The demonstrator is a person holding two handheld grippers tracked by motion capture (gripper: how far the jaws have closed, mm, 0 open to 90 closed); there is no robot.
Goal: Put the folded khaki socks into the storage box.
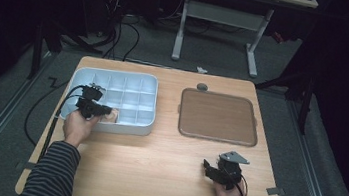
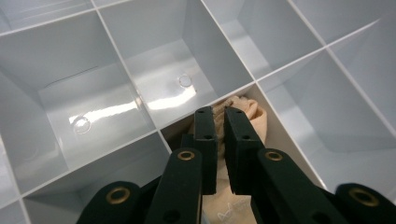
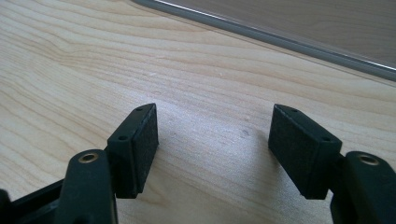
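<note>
Black jaws of our left gripper (image 2: 219,140) stand nearly shut, pinching a beige cloth (image 2: 243,116) in a front-row compartment of the pale divided tray (image 1: 144,127) at the table's (image 1: 154,166) left side. Our right gripper (image 3: 215,154) rests wide open and empty near the front right edge. We judge the thin pinch may slip, or the cloth snag on a divider, if we lift fast. 1 brown mat (image 1: 218,116) lies right; dark room and cables beyond.

No readable text or labels.
</note>
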